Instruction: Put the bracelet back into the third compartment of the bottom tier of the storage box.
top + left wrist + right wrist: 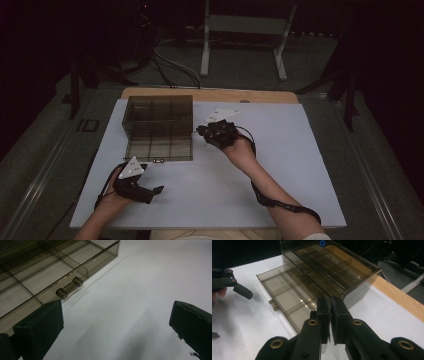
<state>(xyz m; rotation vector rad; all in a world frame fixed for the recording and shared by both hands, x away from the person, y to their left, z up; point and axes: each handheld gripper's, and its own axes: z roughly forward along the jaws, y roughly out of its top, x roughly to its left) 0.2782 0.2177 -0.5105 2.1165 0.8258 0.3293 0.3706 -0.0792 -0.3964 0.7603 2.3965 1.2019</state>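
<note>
A smoky see-through drawer box [157, 112] stands on the white sheet, its lowest drawer [160, 147] pulled out toward me. The drawer's compartments look empty, and a small bar handle [69, 287] sits on its front. My left gripper [152, 192] is open just in front of the drawer; its jaws stand wide apart over bare sheet, the left finger [37, 327] near the drawer's front wall. My right gripper [202, 131] is shut with nothing seen between its pads [323, 312]. It hovers close to the box's right side [329, 267].
The white sheet [280, 165] covers a wooden table whose far edge [210, 94] shows behind the box. Cables trail from both grippers. A metal stand [245, 30] and floor cables lie beyond the table. In the right gripper view, the left gripper [237, 288] shows at the far left.
</note>
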